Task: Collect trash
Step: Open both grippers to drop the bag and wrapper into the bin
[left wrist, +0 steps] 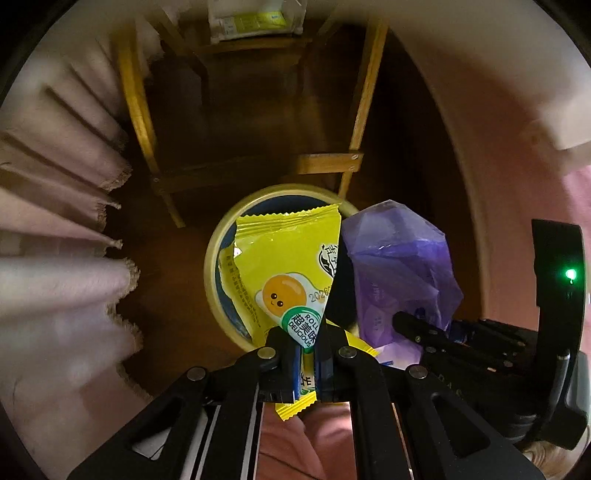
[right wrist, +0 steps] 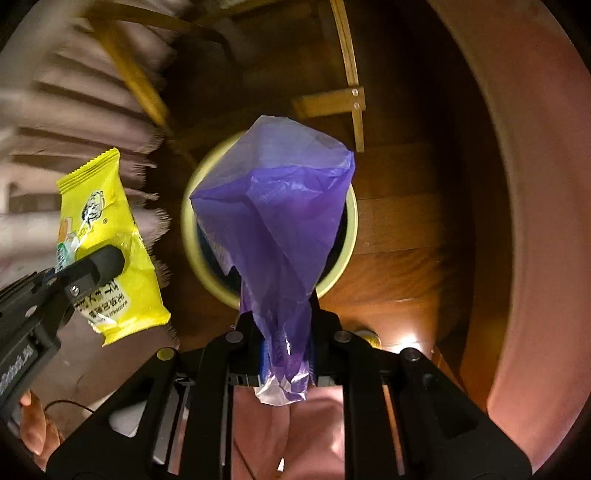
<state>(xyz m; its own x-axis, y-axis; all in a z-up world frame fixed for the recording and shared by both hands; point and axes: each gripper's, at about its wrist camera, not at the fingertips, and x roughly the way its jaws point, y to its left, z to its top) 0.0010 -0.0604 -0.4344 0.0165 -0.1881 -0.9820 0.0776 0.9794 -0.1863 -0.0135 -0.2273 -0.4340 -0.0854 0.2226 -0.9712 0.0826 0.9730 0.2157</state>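
My left gripper [left wrist: 306, 350] is shut on a yellow snack wrapper [left wrist: 288, 266] with an egg cartoon, held over the round pale-yellow trash bin [left wrist: 212, 266] on the wooden floor. My right gripper [right wrist: 286, 332] is shut on a crumpled purple plastic bag [right wrist: 277, 206], held above the same bin [right wrist: 190, 236]. The purple bag [left wrist: 399, 266] hangs just right of the wrapper in the left wrist view. The left gripper [right wrist: 92, 266] with the wrapper [right wrist: 107, 236] shows at the left of the right wrist view.
A wooden chair frame [left wrist: 362, 110] stands behind the bin. A pink fringed cloth [left wrist: 55, 229] hangs at the left. A pink curved edge [left wrist: 498, 147] runs along the right. A white packet [left wrist: 255, 18] lies far back.
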